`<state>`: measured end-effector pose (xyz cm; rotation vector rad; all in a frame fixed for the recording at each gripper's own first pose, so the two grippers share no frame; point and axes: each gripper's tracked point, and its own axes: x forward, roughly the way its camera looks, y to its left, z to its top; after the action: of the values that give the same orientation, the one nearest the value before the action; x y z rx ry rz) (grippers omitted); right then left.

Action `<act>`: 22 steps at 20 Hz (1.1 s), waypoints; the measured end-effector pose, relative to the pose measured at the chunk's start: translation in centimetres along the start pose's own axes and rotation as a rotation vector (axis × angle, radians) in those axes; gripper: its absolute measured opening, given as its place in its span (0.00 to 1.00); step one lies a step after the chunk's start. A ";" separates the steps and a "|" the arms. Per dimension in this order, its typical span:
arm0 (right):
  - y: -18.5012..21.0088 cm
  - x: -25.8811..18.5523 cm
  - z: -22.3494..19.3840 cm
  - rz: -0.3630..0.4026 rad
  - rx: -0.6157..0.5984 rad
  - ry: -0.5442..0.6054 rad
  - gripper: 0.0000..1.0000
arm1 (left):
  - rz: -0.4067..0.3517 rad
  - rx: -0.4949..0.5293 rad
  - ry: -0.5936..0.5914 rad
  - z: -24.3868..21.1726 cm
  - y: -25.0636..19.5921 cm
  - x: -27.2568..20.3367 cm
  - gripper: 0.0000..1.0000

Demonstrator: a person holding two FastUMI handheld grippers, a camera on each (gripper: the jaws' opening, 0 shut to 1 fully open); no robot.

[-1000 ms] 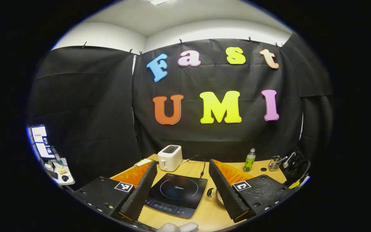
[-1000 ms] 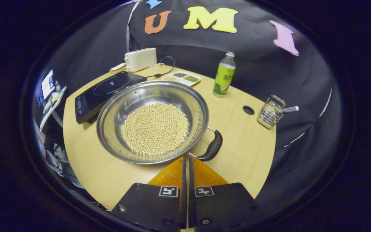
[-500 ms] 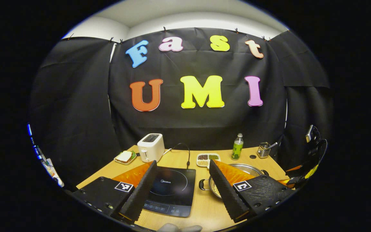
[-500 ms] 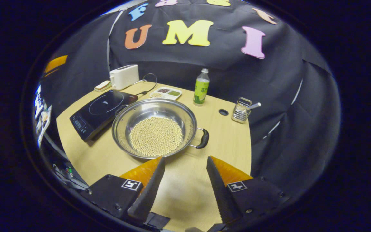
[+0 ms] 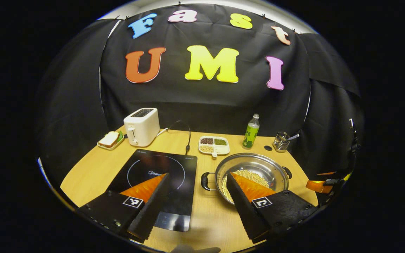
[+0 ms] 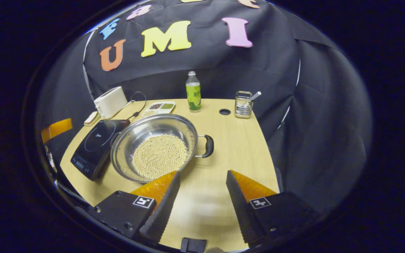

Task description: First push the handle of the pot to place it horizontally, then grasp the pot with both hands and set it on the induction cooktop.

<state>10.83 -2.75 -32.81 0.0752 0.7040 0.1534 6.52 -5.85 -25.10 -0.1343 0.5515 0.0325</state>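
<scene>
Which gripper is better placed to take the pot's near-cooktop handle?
Left. The left gripper hangs open just before that handle beside the induction cooktop; the right gripper faces the opposite handle.

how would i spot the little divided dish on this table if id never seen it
Start at the black cooktop and the steel pot beside it. Just behind the gap between them lies the dish, white and flat. Its compartments hold dark, green and pale grains, unlike the sandwich plate.

Black cloth (image 5: 202, 102) is hanging ahead, walling a light wooden surface (image 6: 237, 147); above, seemingly a pale ceiling strip (image 5: 258, 5).
</scene>
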 end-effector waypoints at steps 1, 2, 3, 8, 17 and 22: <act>0.1 0.9 0.3 0.010 0.005 0.012 0.84 | 0.004 -0.005 0.018 -0.5 -0.1 1.2 0.96; 0.1 1.9 0.7 0.018 0.011 0.022 0.84 | 0.010 -0.009 0.037 -1.2 -0.3 2.3 0.96; 0.1 2.9 1.1 0.025 0.019 0.033 0.87 | 0.015 -0.010 0.055 -1.7 -0.6 3.5 0.96; 0.1 7.5 2.4 0.042 0.034 0.084 0.82 | 0.020 0.013 0.128 -3.8 -2.0 8.5 0.96; 0.0 13.4 2.6 0.037 -0.029 0.186 0.82 | 0.018 0.009 0.274 -7.7 -3.0 14.4 0.96; 0.1 14.8 2.5 0.026 -0.039 0.229 0.70 | 0.007 -0.030 0.335 -9.1 -3.7 15.7 0.96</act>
<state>23.52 -0.25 -40.35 0.0293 0.9287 0.2031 15.46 -10.86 -40.55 -0.1686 0.8860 0.0255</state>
